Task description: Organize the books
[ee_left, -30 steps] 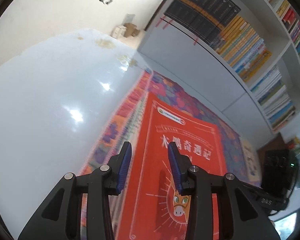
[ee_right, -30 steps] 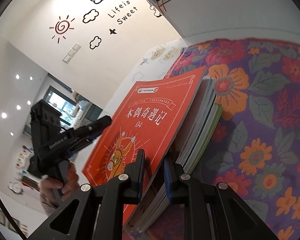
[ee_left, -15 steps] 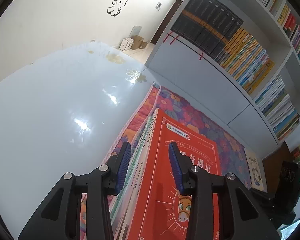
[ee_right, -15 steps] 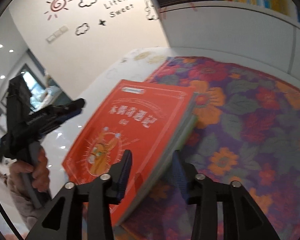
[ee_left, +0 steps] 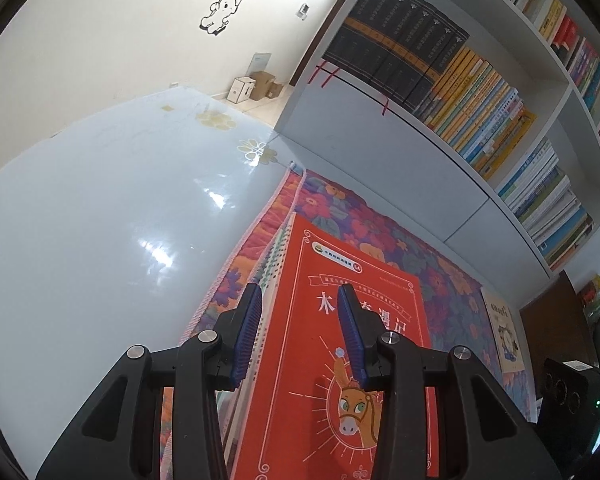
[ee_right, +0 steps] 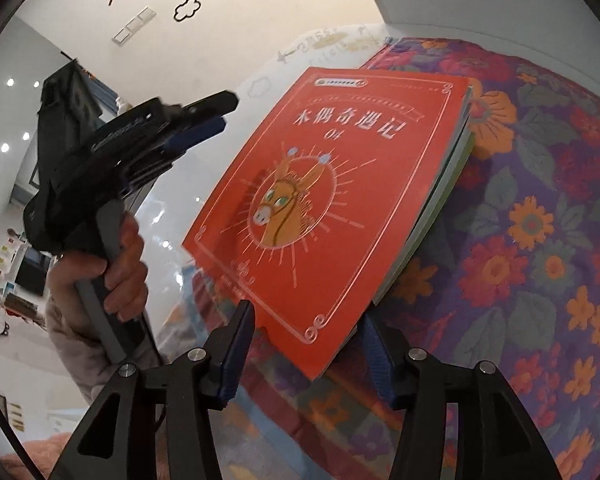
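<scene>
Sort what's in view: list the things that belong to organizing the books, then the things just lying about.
Belongs to the job:
- stack of books with the red book on top
- bookshelf
- left hand-held gripper
- right hand-held gripper

Just lying about:
- floral cloth
- thin picture book
- cardboard boxes
- glossy white table

Two handheld grippers, both matte black plastic. Each has two angular black arms with triangular cut-outs, round silver screw heads at the joints, and fingers faced with ribbed blue pads. The right gripper [ee_right: 304, 344] shows this close up, as does the left gripper [ee_left: 300, 332]. From the right wrist view, the left gripper has a boxy black body with pale lettering and a grey pistol-style handle, held in a hand [ee_right: 112, 264] with a fuzzy pale pink sleeve [ee_right: 72, 340].
</scene>
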A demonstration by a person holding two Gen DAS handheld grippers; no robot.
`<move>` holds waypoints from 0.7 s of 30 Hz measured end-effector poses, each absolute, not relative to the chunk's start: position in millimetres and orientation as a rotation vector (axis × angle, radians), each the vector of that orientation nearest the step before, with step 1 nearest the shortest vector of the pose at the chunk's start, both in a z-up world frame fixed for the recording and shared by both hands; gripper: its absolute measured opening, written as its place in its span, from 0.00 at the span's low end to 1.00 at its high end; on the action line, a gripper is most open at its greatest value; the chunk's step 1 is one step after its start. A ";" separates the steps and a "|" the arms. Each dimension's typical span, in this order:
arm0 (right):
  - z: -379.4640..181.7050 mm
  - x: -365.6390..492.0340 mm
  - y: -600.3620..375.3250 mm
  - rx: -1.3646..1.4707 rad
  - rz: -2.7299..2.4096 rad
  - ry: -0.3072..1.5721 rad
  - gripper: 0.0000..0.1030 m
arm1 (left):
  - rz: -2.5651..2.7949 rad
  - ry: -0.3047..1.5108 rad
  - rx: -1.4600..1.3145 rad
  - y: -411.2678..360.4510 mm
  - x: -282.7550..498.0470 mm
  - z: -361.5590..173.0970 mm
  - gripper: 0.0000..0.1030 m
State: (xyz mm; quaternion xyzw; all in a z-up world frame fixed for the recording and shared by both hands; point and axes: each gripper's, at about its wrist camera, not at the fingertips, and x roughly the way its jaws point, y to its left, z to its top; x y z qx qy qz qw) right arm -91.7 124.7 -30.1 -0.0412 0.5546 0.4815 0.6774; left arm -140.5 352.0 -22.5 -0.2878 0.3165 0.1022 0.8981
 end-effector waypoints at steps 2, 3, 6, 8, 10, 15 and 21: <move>-29.3 -96.0 122.3 -0.100 1.083 1.240 0.51 | 0.209 0.657 -0.590 349.9 -139.8 -22.1 0.35; -28.2 -98.5 123.5 -0.122 1.082 1.232 0.51 | 0.209 0.658 -0.587 349.1 -139.6 -21.9 0.35; -25.5 -105.9 124.6 -0.169 1.093 1.214 0.51 | 0.203 0.654 -0.581 345.2 -139.5 -20.6 0.35; -25.3 -107.2 119.7 -0.166 1.113 1.227 0.51 | 0.184 0.648 -0.581 341.3 -138.7 -18.7 0.35; -22.7 -103.1 101.6 -0.157 1.108 1.208 0.51 | 0.164 0.653 -0.569 333.5 -133.7 -14.8 0.35; -17.6 -67.3 25.2 -0.092 0.973 1.182 0.51 | 0.087 0.673 -0.479 281.5 -105.8 12.0 0.35; 1.2 -4.2 -106.2 0.110 0.726 1.092 0.51 | 0.030 0.722 -0.370 201.3 -44.1 47.9 0.35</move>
